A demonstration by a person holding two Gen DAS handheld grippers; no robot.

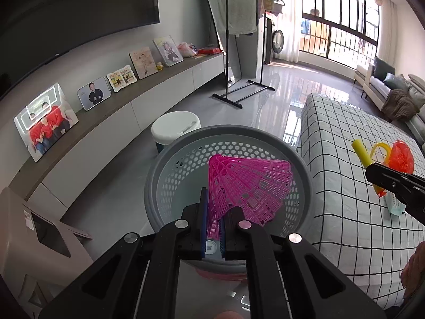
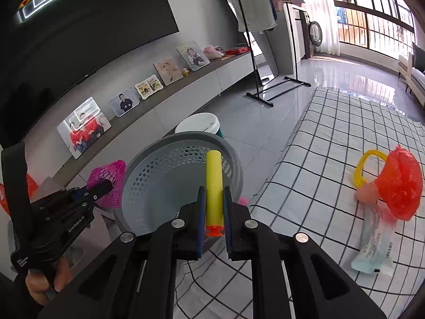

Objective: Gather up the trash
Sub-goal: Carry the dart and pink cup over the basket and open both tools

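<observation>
Grey basket [image 1: 183, 159] bare inside; left gripper [image 1: 213, 212] pinches pink mesh [image 1: 247, 183] (over basket), right gripper [image 2: 213, 212] pinches yellow tube [image 2: 213, 180].

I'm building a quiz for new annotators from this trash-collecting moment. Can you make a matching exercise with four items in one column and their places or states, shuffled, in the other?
Items:
1. pink plastic mesh cone
2. yellow foam dart with orange tip
3. red crumpled plastic bag
4. grey perforated plastic basket

Places or states:
A. lying on the checked cloth
B. clamped in the right claw
C. standing empty beside the table
D. clamped in the left claw

Pairs: 1-D, 2-B, 3-A, 4-C
</observation>
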